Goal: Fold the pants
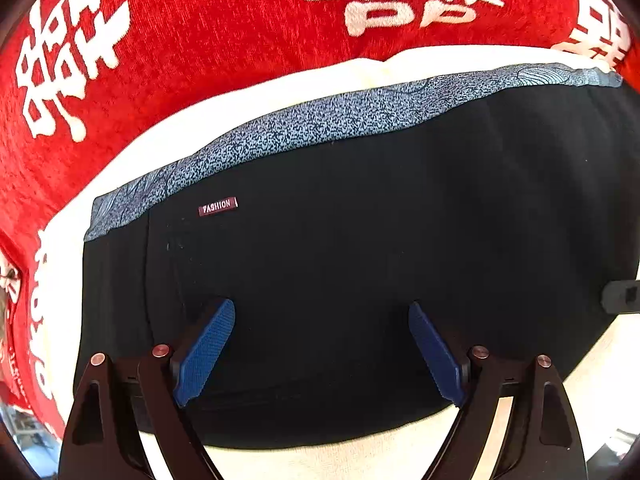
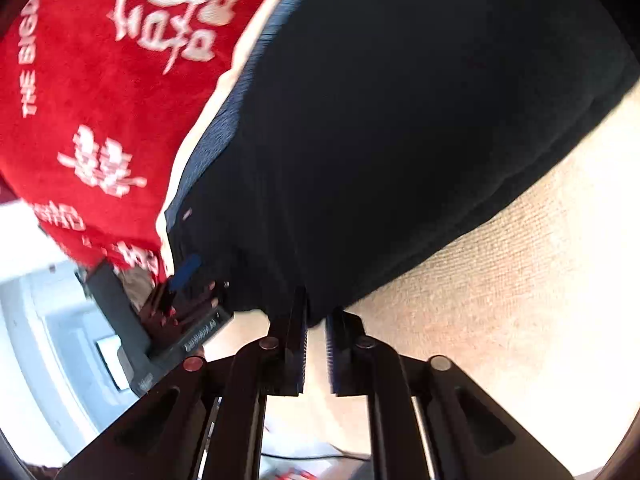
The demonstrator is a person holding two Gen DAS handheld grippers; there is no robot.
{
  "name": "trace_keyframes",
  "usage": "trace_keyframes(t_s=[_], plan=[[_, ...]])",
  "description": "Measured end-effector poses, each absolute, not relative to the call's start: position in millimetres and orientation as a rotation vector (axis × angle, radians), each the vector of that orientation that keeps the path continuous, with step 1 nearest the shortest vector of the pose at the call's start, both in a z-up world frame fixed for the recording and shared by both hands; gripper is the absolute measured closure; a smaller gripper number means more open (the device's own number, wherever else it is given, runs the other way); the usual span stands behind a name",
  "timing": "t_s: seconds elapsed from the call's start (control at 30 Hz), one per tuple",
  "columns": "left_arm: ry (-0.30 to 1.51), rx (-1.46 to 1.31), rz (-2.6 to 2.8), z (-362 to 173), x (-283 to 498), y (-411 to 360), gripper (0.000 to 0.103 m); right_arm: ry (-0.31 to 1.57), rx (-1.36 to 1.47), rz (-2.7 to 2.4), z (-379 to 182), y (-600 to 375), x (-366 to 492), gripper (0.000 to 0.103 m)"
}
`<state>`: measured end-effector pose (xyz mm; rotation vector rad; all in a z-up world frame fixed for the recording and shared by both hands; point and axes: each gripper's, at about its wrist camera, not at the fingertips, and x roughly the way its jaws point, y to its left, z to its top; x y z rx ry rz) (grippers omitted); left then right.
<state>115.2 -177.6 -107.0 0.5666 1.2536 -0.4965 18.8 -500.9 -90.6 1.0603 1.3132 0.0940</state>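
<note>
Black pants [image 1: 360,240] lie folded on a cream cloth, with a blue-grey patterned waistband [image 1: 320,120] along the far edge and a small "FASHION" label [image 1: 218,205]. My left gripper [image 1: 322,344] is open, its blue pads [image 1: 206,350] spread wide just above the pants' near part. In the right wrist view the pants [image 2: 400,120] fill the upper middle. My right gripper [image 2: 317,320] is nearly closed, pinching the pants' near edge between its fingers. The left gripper also shows in the right wrist view [image 2: 182,280] at the pants' left corner.
A red cloth with white characters [image 1: 200,20] covers the surface beyond the pants; it also shows in the right wrist view [image 2: 88,92]. A cream cloth [image 2: 500,280] lies under the pants. White furniture or floor [image 2: 32,300] shows past the left edge.
</note>
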Motion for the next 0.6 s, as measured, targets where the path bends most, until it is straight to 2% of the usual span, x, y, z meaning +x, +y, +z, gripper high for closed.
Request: trace_keyframes(t_s=[0.07, 0.1, 0.23, 0.33, 0.4, 0.43, 0.5, 0.53, 0.6], plan=[[1.285, 0.51, -0.492, -100, 117, -178, 0.015, 1.306, 0.944, 0.082, -68, -514, 17, 0.078], [1.298, 0.474, -0.492, -95, 117, -179, 0.015, 1.287, 0.906, 0.066, -60, -521, 17, 0.078], [1.297, 0.378, -0.512, -77, 115, -202, 0.015, 1.225, 0.749, -0.007, -33, -564, 29, 0.078], [1.298, 0.375, -0.525, -85, 103, -238, 0.015, 1.275, 0.648, -0.068, -41, -587, 39, 0.078], [1.332, 0.407, -0.517, -104, 97, -261, 0.014, 1.308, 0.586, -0.114, -51, -599, 33, 0.087], [1.304, 0.396, -0.492, -108, 93, -261, 0.009, 1.29, 0.623, -0.116, -53, -608, 24, 0.095], [1.312, 0.362, -0.489, -108, 92, -256, 0.007, 1.277, 0.723, -0.164, -56, -627, 3, 0.095], [1.337, 0.348, -0.487, -107, 93, -252, 0.007, 1.281, 0.749, -0.196, -57, -634, -8, 0.088], [1.358, 0.374, -0.473, -104, 93, -251, 0.007, 1.294, 0.775, -0.274, -59, -649, -29, 0.085]])
